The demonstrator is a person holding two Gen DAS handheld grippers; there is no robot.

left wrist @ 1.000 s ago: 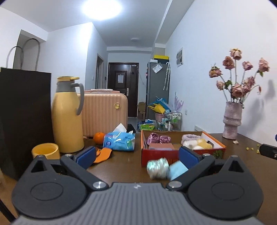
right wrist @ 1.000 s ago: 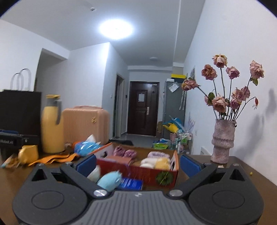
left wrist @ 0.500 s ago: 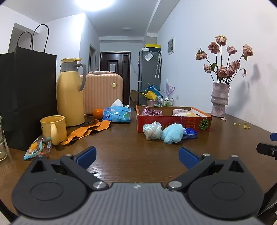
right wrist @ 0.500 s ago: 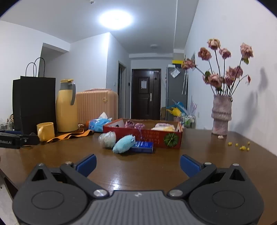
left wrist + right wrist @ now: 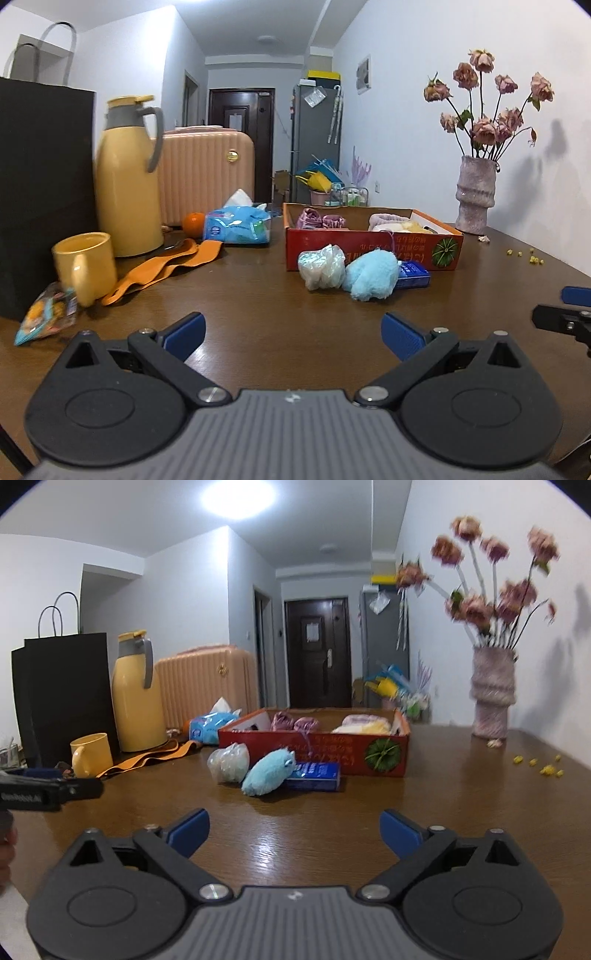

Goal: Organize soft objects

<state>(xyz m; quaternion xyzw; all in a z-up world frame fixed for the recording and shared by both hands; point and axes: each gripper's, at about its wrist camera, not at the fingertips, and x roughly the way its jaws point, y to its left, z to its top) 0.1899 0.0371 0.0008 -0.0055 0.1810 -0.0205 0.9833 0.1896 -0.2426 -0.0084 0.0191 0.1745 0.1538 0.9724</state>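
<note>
1. Broadly, we see a brown wooden table spread across both wrist views, carrying everything below.
2. At the far left a black paper bag stands upright, with a yellow thermos jug just beside it and a peach suitcase behind.
3. Toward the back right we see a red cardboard box holding pink, purple and pale yellow soft items.
4. Beyond the box's right end stands a vase of dried roses.
5. Our left gripper hovers over bare table with its jaws wide apart and nothing between them.
6. Our right gripper also has nothing between its pads, and its jaws are closing slightly.
7. Just in front of the box lie a clear plastic-wrapped bundle and a light blue plush toy, touching each other.
8. A small blue packet rests against the plush.
9. On the left we see a yellow mug, an orange strap, a blue tissue pack, an orange fruit and a snack packet.
</note>
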